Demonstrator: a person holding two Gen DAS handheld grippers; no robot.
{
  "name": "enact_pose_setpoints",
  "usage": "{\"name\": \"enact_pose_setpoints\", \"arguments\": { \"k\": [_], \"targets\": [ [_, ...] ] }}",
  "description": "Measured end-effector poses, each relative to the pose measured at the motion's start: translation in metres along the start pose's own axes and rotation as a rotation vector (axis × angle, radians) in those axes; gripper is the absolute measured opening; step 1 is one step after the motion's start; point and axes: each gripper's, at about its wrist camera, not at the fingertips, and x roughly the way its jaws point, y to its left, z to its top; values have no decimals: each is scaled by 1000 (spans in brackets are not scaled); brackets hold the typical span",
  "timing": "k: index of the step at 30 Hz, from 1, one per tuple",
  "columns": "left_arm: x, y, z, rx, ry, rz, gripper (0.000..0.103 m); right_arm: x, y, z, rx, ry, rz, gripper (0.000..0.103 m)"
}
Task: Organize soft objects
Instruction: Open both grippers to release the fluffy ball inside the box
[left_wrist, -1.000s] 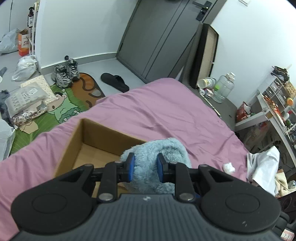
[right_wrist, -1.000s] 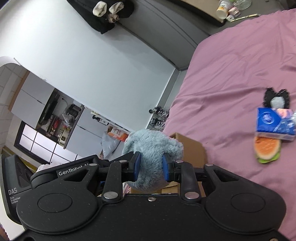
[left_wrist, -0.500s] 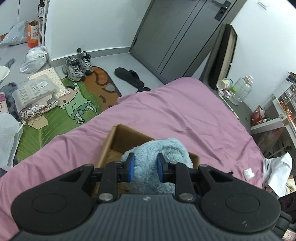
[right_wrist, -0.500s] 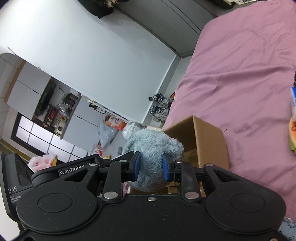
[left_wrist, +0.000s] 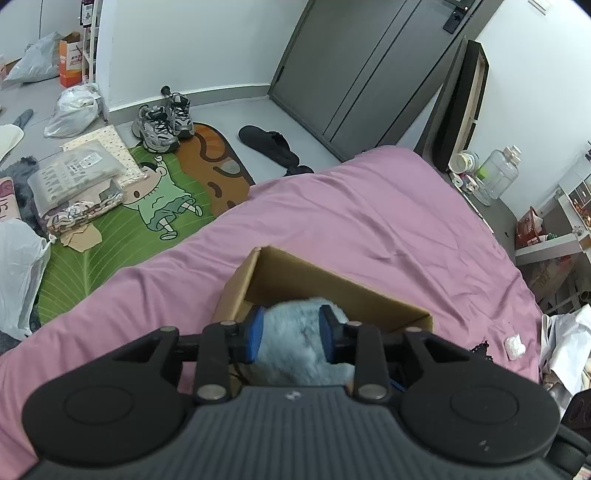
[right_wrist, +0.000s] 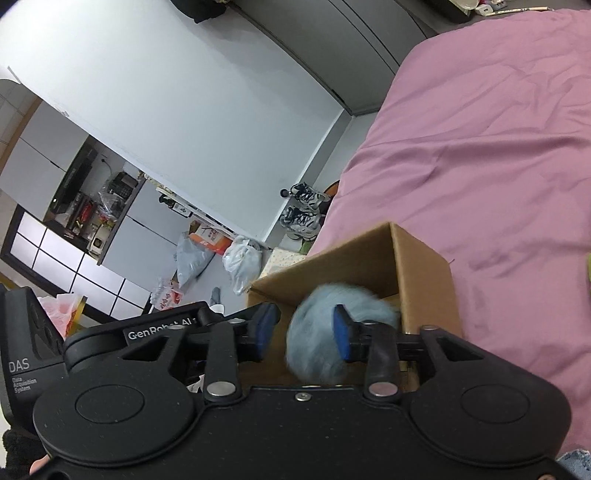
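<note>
Blue plush toy (left_wrist: 295, 343): hung at the mouth of the open cardboard box (left_wrist: 332, 273), partly below its rim, between the fingers of both grippers. Stood on the pink bed sheet (left_wrist: 369, 203), that box, near the bed's edge.

Right gripper (right_wrist: 303, 328): released. Showed a clear gap between one blue pad (right_wrist: 266, 326) and the fur in the right wrist view; touched the toy only at the other pad, if at all.

Left gripper (left_wrist: 291, 332): filled with fur from pad to pad in the left wrist view. Could not tell there whether clenched on the toy or only loosely around it, because of the strong motion blur on the fur.

Progress, as a judgement: brought this one toy to the box and lined it up over the opening; not yet laid to rest on the bottom. Left to do: let go fully, pull both grippers out, then go for any other soft things. Saw none of those in either view, only a small white scrap (left_wrist: 515, 343) on the sheet.

Direction: looked like a rounded lump in both views, so no head or face to tell a front. Seemed to run with its long axis downward, from the fingers into the box, but could not confirm this under the blur.
</note>
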Motion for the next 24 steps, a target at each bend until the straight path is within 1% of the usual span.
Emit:
{"name": "enact_pose_setpoints", "arguments": {
  "k": [1, 3, 4, 5, 6, 8, 10, 13, 15, 16, 18, 22, 24],
  "targets": [
    [0, 0, 0, 0, 0, 2, 34, -1, -1, 1, 1, -3, -8, 49],
    [-4, -1, 1, 0, -4, 7, 36, -3, -1, 0, 6, -10, -22, 49],
    [-7, -2, 1, -2, -6, 9, 40, -5, -1, 1, 9, -7, -23, 49],
    [-10, -2, 1, -5, -9, 14, 48, -8, -1, 1, 15, -4, -21, 49],
    [-13, -3, 1, -5, -12, 22, 52, -11, 0, 1, 17, -2, -20, 49],
    [-19, -5, 0, -5, -14, 53, 69, -16, 4, 3, 8, 4, -28, 50],
    [-25, -8, -2, 1, -15, 78, 76, -23, 9, 5, -10, 6, -39, 57],
    [-35, -13, -5, 14, -9, 93, 80, -36, 12, 8, -25, 4, -62, 64],
    [-42, -17, -7, 22, -5, 99, 83, -43, 12, 9, -33, -4, -83, 66],
    [-47, -21, -8, 33, -8, 104, 86, -49, 12, 10, -39, -8, -98, 70],
    [-54, -28, -11, 61, -15, 114, 91, -61, 12, 12, -55, -14, -129, 74],
    [-66, -46, -17, 103, -8, 92, 93, -91, 8, 14, -64, -36, -179, 92],
    [-71, -54, -20, 116, 0, 79, 93, -102, 8, 14, -89, -39, -208, 97]
  ]
}}
